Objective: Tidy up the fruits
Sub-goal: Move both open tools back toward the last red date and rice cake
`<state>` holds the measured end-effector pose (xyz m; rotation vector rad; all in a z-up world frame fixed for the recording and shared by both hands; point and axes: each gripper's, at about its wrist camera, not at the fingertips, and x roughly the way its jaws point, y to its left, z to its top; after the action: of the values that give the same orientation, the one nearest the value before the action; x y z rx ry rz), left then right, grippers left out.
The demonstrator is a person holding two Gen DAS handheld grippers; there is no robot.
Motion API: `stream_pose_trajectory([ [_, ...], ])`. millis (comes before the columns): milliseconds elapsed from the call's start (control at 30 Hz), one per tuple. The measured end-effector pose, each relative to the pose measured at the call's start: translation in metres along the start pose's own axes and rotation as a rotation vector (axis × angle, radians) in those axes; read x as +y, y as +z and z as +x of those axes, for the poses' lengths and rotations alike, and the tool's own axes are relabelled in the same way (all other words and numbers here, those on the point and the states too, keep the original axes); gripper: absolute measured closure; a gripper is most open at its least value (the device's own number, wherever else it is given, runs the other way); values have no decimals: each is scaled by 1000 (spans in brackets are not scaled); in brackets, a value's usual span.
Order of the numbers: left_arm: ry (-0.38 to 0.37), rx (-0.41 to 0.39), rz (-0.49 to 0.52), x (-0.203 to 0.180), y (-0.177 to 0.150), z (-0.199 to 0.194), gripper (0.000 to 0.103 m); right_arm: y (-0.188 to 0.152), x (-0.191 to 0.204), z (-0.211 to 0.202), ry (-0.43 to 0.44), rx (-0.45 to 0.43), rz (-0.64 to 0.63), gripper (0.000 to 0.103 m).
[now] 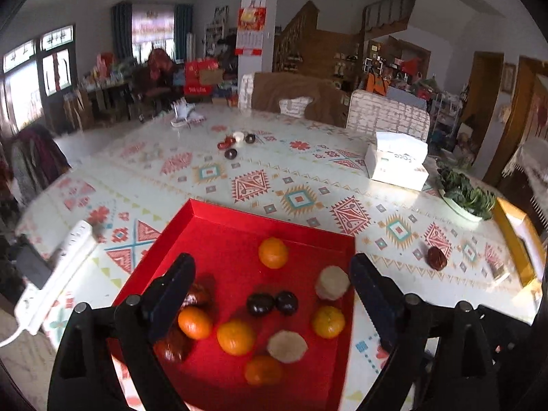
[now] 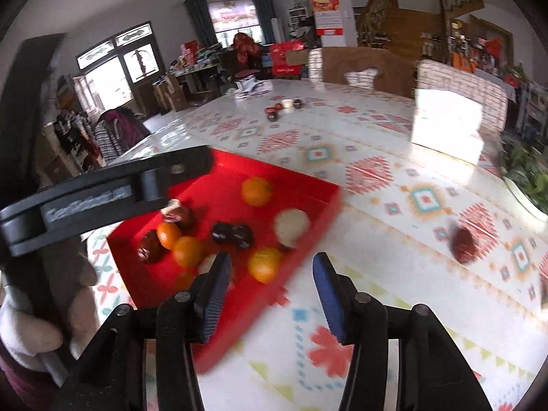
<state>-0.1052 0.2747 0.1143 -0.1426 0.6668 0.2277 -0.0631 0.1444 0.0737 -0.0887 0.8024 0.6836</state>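
A red tray [image 1: 219,226] [image 2: 318,212] on the patterned table holds several oranges [image 1: 273,252] [image 2: 256,191], two dark round fruits [image 1: 272,303] [image 2: 232,233], pale peeled fruits [image 1: 331,282] [image 2: 291,224] and brown-red dates [image 1: 197,294] [image 2: 179,215]. My left gripper [image 1: 270,274] is open and empty above the tray; it also shows in the right wrist view [image 2: 113,185]. My right gripper [image 2: 270,267] is open and empty over the tray's near right edge. One red date [image 1: 436,258] [image 2: 464,245] lies on the table right of the tray.
A small group of dark and red fruits [image 1: 236,142] [image 2: 282,108] lies far across the table. A white tissue box [image 1: 397,161] [image 2: 445,126] and a plate of greens [image 1: 464,195] [image 2: 527,181] are at the right. A white power strip [image 1: 58,274] lies left.
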Motion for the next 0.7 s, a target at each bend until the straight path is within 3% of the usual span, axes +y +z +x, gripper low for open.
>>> stream_pose_trajectory([
  [267,74,-61,164,-69,-28,-35,12,-35,-53,-37,-70,-2,104,49],
  [700,53,-61,296,-144,-46,-48,12,-75,-113,-96,-128,-53,205,48],
])
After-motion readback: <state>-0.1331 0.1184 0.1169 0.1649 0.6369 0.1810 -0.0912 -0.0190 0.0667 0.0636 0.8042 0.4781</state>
